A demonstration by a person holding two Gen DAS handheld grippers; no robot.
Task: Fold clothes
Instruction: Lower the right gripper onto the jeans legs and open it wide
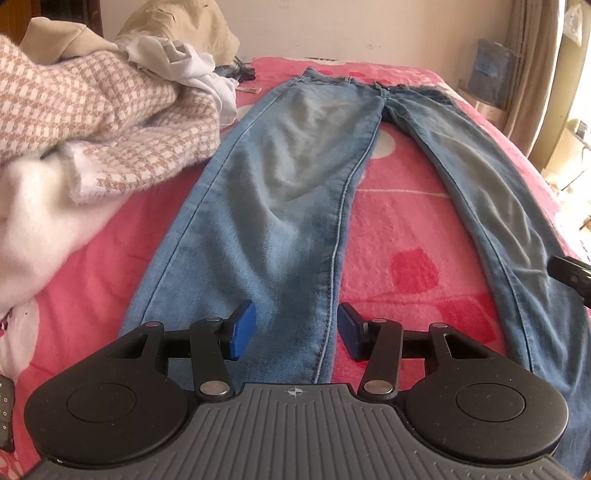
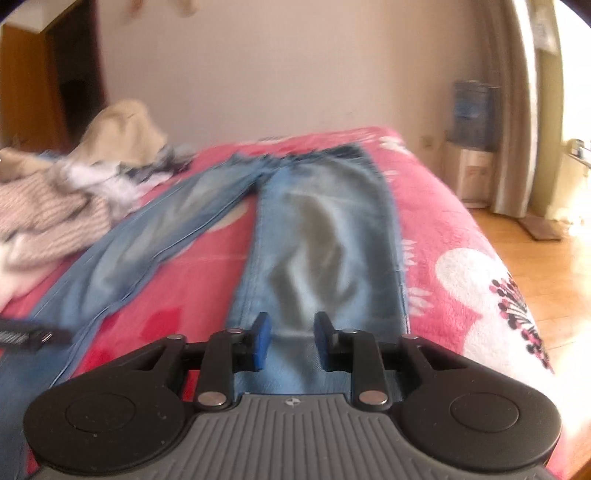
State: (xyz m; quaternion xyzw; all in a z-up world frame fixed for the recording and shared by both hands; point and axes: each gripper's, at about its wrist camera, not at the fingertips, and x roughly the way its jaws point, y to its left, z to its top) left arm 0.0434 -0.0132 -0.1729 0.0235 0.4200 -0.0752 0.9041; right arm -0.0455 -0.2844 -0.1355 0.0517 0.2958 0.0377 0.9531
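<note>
One pair of blue jeans (image 1: 280,192) lies flat on the bed's pink blanket (image 1: 399,236), its two legs spread in a V from the waistband at the far end. The left hand-held gripper (image 1: 295,330) hovers over the hem end of one leg, its two blue pads (image 1: 242,328) parted with nothing between them. The right hand-held gripper (image 2: 291,345) sits above the other leg near its hem, also open and empty, its pads closer together than the left's. Beside the jeans, on the side of the left gripper's leg, is one heap of clothes: a pink-and-white checked garment (image 1: 96,122), a white garment (image 1: 199,74) and a beige one (image 1: 177,26). Beyond the waistband, off the bed, stands one water dispenser (image 2: 474,110).
</note>
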